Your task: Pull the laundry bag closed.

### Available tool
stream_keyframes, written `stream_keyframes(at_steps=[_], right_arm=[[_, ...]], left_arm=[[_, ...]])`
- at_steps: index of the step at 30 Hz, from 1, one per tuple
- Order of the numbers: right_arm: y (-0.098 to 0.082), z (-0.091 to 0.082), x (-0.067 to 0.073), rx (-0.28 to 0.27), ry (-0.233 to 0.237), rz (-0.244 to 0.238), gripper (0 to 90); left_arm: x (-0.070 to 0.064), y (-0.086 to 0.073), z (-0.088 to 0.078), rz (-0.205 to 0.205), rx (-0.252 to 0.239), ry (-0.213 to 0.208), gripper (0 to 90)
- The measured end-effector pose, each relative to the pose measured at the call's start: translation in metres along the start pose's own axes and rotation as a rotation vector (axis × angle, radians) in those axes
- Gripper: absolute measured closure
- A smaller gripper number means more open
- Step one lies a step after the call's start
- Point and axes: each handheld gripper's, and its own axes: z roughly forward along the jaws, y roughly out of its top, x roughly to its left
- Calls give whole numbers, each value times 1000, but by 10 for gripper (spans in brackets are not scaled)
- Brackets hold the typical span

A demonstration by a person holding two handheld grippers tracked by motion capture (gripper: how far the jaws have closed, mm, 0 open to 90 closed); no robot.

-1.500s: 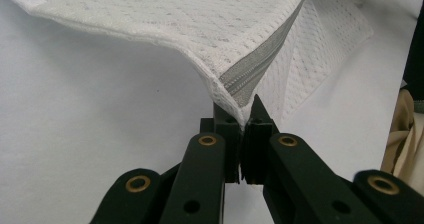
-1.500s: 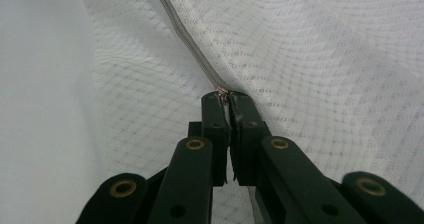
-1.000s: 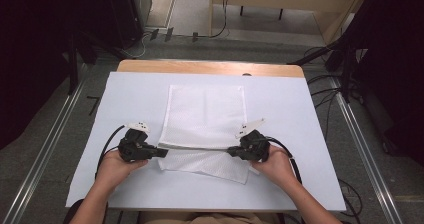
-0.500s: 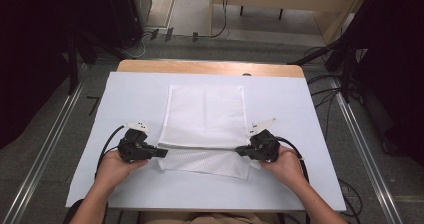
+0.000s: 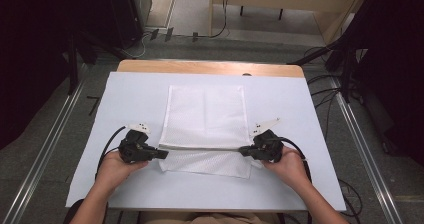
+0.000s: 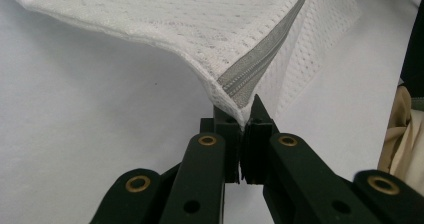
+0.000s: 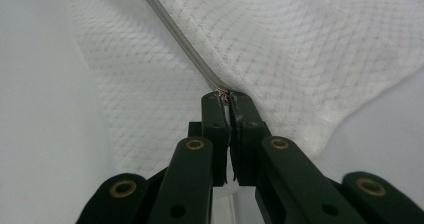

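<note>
The left hand-held gripper [image 5: 161, 154] pinches the left end of the zipper edge of the one white mesh bag [image 5: 207, 116], and the right hand-held gripper [image 5: 243, 151] pinches its right end, both pairs of jaws pressed together on fabric. That grey zipper [image 6: 252, 69] runs straight across between them, over the white counter [image 5: 300, 109], with most of the bag lying flat beyond and a strip folded toward the person. Two grippers, one bag, each hand equally near its own end.

Even overhead light brightens the white table cover [image 5: 300, 114], leaving the room at left and right nearly black. Shadows beneath the mesh cloth [image 5: 207, 116] are soft and faint. Both gripper views are sharp at mid-distance, with the near jaws dark and slightly soft; no glare.
</note>
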Motion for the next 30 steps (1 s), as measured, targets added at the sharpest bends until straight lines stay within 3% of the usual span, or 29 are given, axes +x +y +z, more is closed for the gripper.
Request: stream_keyframes(at_steps=[5,15,20,24,30], right_arm=[[0,-4,-4,-21,2,22,884],[-5,-8,-4,-14,7,17,884],[-5,-6,-5,-12,23,44,882],[-4,-3,-4,-7,22,43,881],[-4,-2,-6,-12,31,60,872]], left_arm=[[0,0,0,-2,-6,-4,890],[0,0,1,-2,3,-7,890],[4,-1,-1,-30,0,-29,877],[4,-2,0,-28,3,-16,869],[7,-3,-1,-44,6,-20,770]])
